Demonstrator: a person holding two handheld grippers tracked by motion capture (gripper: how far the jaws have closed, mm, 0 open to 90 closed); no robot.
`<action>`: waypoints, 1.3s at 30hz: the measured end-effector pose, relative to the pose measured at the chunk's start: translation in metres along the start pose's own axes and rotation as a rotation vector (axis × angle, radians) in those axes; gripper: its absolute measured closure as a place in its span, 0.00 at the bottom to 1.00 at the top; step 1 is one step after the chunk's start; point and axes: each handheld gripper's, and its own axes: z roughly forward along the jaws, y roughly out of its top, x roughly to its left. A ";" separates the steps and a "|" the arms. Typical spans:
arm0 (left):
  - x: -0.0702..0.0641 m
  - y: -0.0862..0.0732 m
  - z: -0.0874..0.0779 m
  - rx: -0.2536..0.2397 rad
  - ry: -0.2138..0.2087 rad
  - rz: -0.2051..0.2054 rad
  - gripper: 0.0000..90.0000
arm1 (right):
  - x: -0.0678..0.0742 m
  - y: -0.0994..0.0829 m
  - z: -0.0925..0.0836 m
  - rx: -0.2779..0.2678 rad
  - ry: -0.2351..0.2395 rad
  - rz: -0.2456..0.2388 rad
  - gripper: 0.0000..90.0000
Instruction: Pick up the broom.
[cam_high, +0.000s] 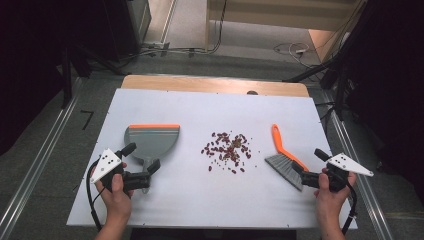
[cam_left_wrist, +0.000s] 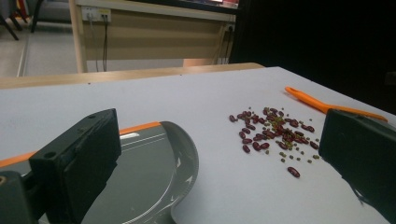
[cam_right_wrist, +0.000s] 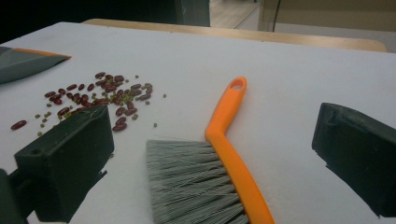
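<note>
Nearest the person: left gripper (cam_high: 141, 165) with jaws wide apart and empty at the dustpan (cam_high: 152, 141) handle, right gripper (cam_high: 311, 165) with jaws likewise apart and empty at the bristle end of the brush (cam_high: 286, 159). Judged light and rigid both, brush best taken by its stiff orange handle rather than the soft grey bristles, dustpan by its short rear stub; pan tray bare, nothing collected. Farther out, mid-tabletop (cam_high: 200, 105): loose beans (cam_high: 227, 149) scattered between the two tools, small, likely to roll.
</note>
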 end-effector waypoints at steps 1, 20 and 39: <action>-0.001 0.001 0.000 0.004 0.005 0.015 0.00 | 0.000 0.001 -0.001 -0.002 -0.001 -0.001 0.00; -0.010 0.004 0.004 0.020 0.009 0.044 0.00 | 0.011 0.070 0.007 0.012 -0.031 -0.031 0.00; -0.010 0.001 0.002 0.045 -0.010 0.044 0.00 | 0.007 0.089 0.079 0.267 0.013 -0.041 0.20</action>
